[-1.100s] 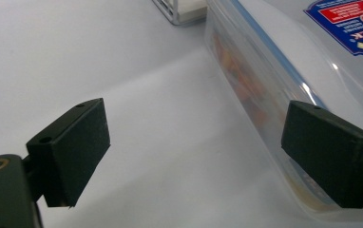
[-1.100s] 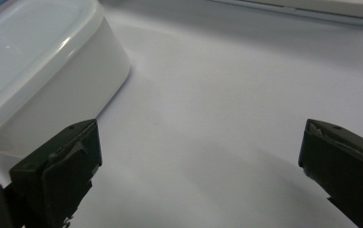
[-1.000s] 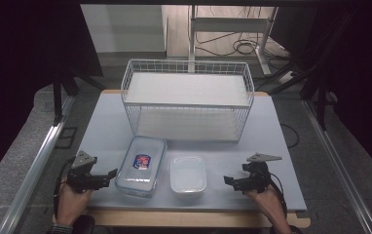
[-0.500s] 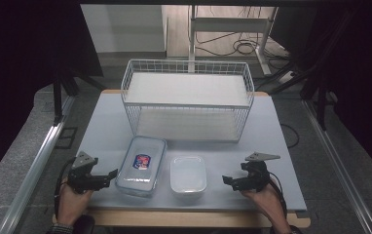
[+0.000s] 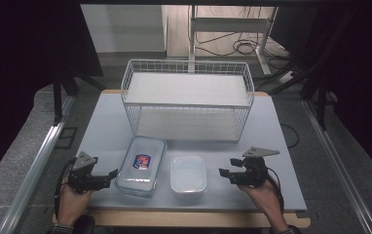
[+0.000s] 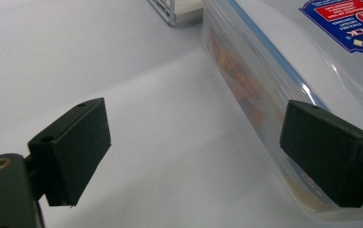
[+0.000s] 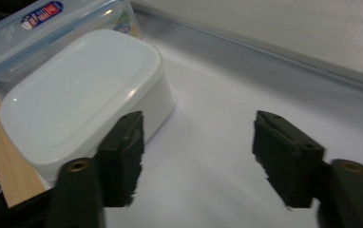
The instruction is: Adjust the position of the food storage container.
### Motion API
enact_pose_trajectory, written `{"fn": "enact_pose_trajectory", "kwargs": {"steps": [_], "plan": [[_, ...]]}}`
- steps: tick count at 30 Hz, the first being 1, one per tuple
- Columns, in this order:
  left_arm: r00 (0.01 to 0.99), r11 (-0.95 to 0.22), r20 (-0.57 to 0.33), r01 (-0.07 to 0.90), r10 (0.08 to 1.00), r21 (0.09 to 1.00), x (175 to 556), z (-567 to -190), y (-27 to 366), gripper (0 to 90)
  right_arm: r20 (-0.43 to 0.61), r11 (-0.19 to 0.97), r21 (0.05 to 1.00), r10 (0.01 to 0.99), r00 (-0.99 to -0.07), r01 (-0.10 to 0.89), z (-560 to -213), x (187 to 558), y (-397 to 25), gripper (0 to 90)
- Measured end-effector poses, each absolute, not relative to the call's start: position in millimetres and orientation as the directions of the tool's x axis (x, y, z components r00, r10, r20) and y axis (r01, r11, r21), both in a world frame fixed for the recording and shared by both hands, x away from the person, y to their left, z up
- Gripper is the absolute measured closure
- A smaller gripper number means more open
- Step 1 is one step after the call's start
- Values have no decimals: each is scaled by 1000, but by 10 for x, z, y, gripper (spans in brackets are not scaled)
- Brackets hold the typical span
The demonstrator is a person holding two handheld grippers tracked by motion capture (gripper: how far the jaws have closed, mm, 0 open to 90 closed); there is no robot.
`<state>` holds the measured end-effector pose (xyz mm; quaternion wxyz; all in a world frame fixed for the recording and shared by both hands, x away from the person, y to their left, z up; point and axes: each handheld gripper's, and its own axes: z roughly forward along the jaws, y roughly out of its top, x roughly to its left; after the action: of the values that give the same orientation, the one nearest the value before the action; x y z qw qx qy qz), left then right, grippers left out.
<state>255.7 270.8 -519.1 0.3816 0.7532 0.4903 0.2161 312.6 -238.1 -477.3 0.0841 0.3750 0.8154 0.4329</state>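
Black fingers of left gripper [image 5: 110,175] and right gripper [image 5: 222,172] spread open, beside two containers.

Left gripper [image 5: 110,175] sits just beside a clear labelled container [image 5: 141,165]; right gripper [image 5: 224,174] near a white container [image 5: 188,174].

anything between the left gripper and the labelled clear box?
Nothing visible. The left gripper is open right beside the clear box, with only bare table between its jaws and the box's side wall.
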Motion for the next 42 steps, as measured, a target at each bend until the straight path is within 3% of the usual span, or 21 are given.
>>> {"fn": "enact_pose_trajectory", "kwargs": {"steps": [1, 3, 8, 9, 15, 23, 37, 42], "plan": [[425, -231, -44, 573, 904, 787, 2559, -5194, 2705, 91, 178, 353, 768, 684, -707, 535, -4716, 3130, -2339, 451], [425, -235, -37, 569, 905, 788, 2558, -5193, 2703, 89, 180, 360, 773, 665, -725, 522, -4671, 3141, -2295, 526], [417, -242, -19, 564, 909, 789, 2556, -5189, 2702, 81, 165, 381, 774, 650, -742, 506, -4600, 3143, -2168, 637], [411, -242, -15, 565, 911, 789, 2556, -5188, 2709, 79, 152, 400, 772, 638, -755, 494, -4568, 3144, -2084, 706], [387, -225, -16, 570, 922, 790, 2553, -5186, 2761, 78, 129, 460, 763, 580, -804, 454, -4524, 3161, -1821, 829], [382, -229, -13, 579, 924, 782, 2562, -5201, 2770, 78, 117, 524, 752, 491, -863, 400, -4530, 3162, -1423, 888], [391, -239, -16, 594, 920, 768, 2577, -5228, 2763, 78, 97, 624, 713, 362, -927, 318, -4696, 3099, -651, 890], [393, -243, -15, 596, 919, 765, 2580, -5235, 2754, 79, 93, 649, 692, 354, -930, 316, -4754, 3085, -563, 891]]}}
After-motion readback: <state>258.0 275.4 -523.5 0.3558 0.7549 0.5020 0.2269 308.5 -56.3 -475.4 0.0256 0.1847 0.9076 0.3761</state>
